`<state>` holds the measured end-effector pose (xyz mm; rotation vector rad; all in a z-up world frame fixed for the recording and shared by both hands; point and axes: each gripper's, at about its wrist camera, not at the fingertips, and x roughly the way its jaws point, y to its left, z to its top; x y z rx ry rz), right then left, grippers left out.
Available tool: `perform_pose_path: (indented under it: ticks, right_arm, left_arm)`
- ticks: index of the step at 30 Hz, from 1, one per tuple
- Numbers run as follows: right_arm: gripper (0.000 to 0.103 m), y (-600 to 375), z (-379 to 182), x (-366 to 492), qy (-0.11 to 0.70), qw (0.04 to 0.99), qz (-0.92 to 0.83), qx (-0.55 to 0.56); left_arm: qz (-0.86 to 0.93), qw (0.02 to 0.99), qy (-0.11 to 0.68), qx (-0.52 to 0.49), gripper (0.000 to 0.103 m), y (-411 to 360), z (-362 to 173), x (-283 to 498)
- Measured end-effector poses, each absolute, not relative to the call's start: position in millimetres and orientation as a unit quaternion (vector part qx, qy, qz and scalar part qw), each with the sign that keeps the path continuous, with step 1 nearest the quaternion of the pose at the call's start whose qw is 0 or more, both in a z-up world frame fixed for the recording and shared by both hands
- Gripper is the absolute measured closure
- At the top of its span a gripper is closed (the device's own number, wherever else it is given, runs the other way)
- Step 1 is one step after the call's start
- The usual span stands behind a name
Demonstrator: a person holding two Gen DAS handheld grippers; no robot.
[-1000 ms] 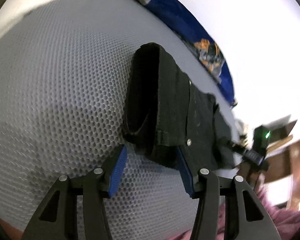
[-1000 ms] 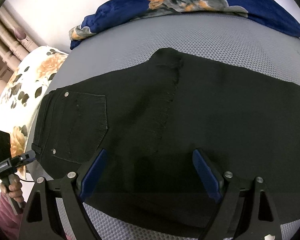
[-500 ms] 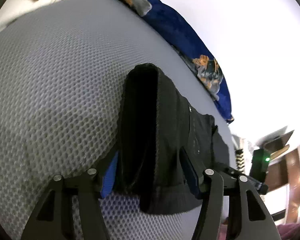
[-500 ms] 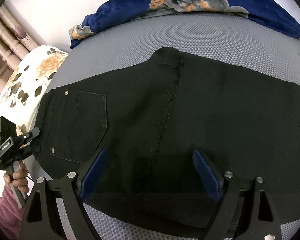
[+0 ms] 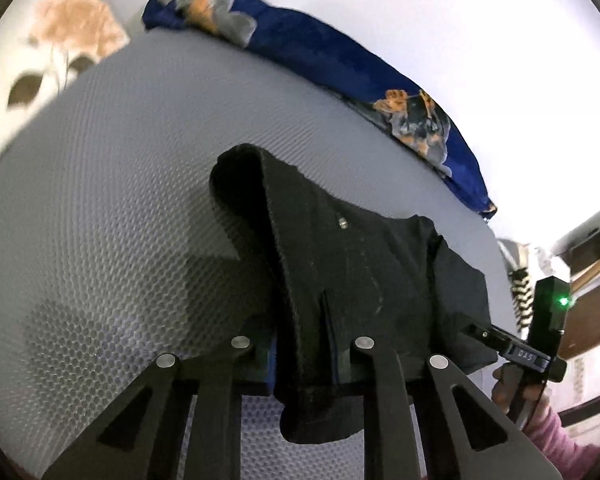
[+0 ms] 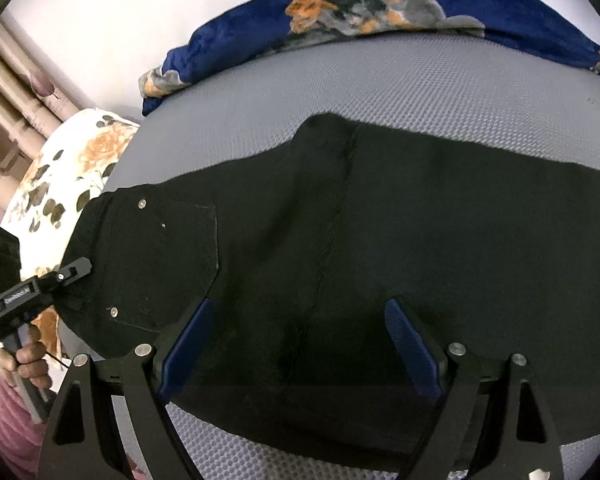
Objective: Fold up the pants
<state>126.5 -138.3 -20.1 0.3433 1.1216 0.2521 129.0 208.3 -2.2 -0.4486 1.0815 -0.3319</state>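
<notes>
Both left gripper jaws on pants

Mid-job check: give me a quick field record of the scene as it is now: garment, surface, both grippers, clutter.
garment: black pants, spread flat, back pocket up
surface: grey mesh mattress
left gripper: jaws have just been closing, now pinching the waistband end, which is raised off the mattress
right gripper: open over the pants' near edge, gripping nothing
clutter: blue blanket along far edge; floral pillow beyond the waistband
</notes>
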Motion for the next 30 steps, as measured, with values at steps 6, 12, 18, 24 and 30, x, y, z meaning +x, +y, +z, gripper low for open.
perform_pose_path:
  ticks: [6,12,18,24,30]
  right_arm:
    - [0.017,-157.0,-7.4,120.0,0.514,0.832,0.113,0.174]
    - [0.017,-181.5,5.0,110.5,0.499,0.843,0.098,0.172]
    - [0.017,-216.3,10.7,97.9,0.492,0.851,0.067,0.17]
    - [0.017,-253.0,9.8,89.0,0.488,0.853,0.047,0.182]
    - [0.017,-292.9,10.6,84.8,0.481,0.852,0.027,0.206]
  left_arm:
    - [-0.155,0.837,0.496,-0.168,0.085,167.6,34.9,127.8]
    - [-0.203,0.842,0.474,-0.159,0.086,122.7,68.9,124.9]
    - [-0.25,0.835,0.468,-0.143,0.086,61.2,82.6,129.3]
    - [-0.286,0.821,0.48,-0.122,0.087,-4.0,75.8,139.8]
    - [-0.312,0.798,0.506,-0.096,0.087,-67.5,53.4,150.1]
